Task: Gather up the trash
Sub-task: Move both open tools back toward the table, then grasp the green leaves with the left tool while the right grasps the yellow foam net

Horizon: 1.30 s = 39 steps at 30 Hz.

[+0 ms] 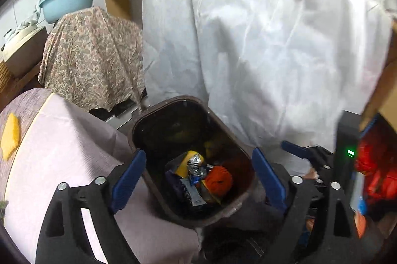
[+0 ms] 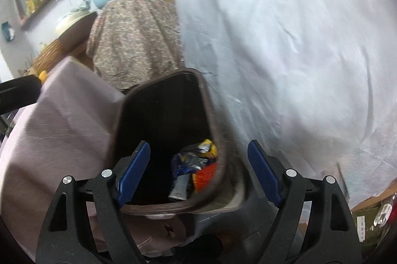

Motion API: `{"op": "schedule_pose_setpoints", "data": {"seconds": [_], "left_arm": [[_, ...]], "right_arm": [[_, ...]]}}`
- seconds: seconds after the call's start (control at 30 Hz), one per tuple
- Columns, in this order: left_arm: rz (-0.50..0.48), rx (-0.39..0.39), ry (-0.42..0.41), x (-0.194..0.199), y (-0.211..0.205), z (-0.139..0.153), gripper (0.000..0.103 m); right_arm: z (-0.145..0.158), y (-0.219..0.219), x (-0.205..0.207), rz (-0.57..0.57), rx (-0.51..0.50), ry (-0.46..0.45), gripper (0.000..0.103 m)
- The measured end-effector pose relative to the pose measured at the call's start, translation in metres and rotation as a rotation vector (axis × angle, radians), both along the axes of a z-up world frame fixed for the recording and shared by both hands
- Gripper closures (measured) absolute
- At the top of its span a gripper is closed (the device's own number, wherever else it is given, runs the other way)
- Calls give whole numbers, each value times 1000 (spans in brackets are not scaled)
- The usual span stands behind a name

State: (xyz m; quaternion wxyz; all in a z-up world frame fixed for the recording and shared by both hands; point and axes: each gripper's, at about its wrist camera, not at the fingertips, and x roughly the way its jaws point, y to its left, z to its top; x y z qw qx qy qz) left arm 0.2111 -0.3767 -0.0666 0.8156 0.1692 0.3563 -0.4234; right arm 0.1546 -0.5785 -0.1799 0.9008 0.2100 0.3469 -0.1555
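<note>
A dark brown trash bin (image 1: 139, 126) stands on the floor beside a table draped in lilac cloth (image 1: 62, 140). Inside lie several wrappers: a yellow and silver packet (image 1: 191, 161), an orange piece (image 1: 219, 179) and a dark blue pack (image 1: 184, 189). My left gripper (image 1: 198, 177) is open and empty, hovering above the bin's mouth. My right gripper (image 2: 198, 172) is open and empty, over the bin's near right rim (image 2: 218, 164); the wrappers (image 2: 196, 164) show between its fingers. The right gripper's blue finger (image 1: 295, 150) shows in the left wrist view. A yellow piece (image 1: 10, 137) lies on the table.
A white sheet (image 1: 260, 41) hangs behind the bin. A floral cloth (image 1: 91, 58) covers something at the left, with a blue basin (image 1: 67, 1) above it. Red bags (image 1: 377, 172) and a black device with a green light (image 1: 349, 152) sit at the right.
</note>
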Motion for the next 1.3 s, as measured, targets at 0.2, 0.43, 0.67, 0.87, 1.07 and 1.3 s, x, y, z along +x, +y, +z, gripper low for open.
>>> {"op": "schedule_pose_setpoints", "data": {"seconds": [0.2, 0.43, 0.67, 0.87, 1.07, 1.3], "left_arm": [[52, -163, 12, 2, 70, 22, 6], [155, -218, -91, 3, 152, 40, 6], [329, -227, -36, 30, 236, 44, 6], [436, -267, -63, 59, 290, 50, 6], [509, -223, -80, 97, 327, 52, 6], [556, -247, -41, 111, 372, 41, 6]], "right_arm": [[34, 38, 8, 85, -27, -66, 22], [73, 96, 35, 210, -47, -105, 22], [110, 166, 76, 385, -80, -120, 22], [136, 220, 118, 538, -48, -123, 22], [146, 269, 181, 634, -61, -65, 22], [127, 298, 265, 631, -51, 61, 22]]}}
